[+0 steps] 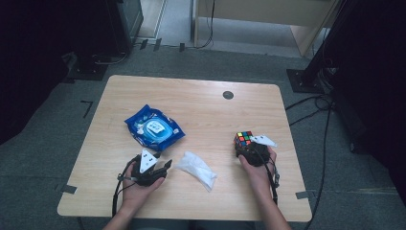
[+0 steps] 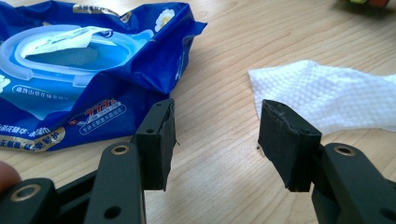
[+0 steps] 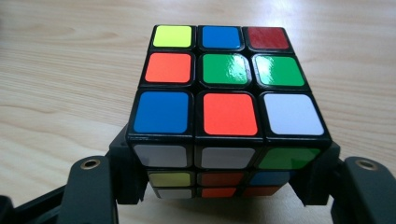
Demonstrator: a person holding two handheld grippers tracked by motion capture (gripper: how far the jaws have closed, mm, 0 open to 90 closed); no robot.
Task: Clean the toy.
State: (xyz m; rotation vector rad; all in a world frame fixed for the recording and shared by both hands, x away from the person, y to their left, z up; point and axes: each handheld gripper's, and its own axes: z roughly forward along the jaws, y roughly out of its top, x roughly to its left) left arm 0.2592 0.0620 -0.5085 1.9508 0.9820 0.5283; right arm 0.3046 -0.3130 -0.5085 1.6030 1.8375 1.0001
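Right tool point(image 3: 224, 186) closed on the puzzle cube point(image 3: 224, 107), pads pressed against its two lower side faces, cube still resting on the table point(image 1: 201, 103) directly ahead of the tool. Left tool point(image 2: 215, 144) spread, nothing between its pads, parked low over bare wood. White wipe point(image 2: 327, 95) lying flat just ahead and to the right of the left tool, blue wipe pack point(image 2: 84, 70) ahead and to its left with the flap peeled back. Judged from this: wipe already out of the pack, cube gripped, so preparation looks done. Left to do, probably: pick up the wipe with the left tool and rub the cube's faces. No wiping contact yet.
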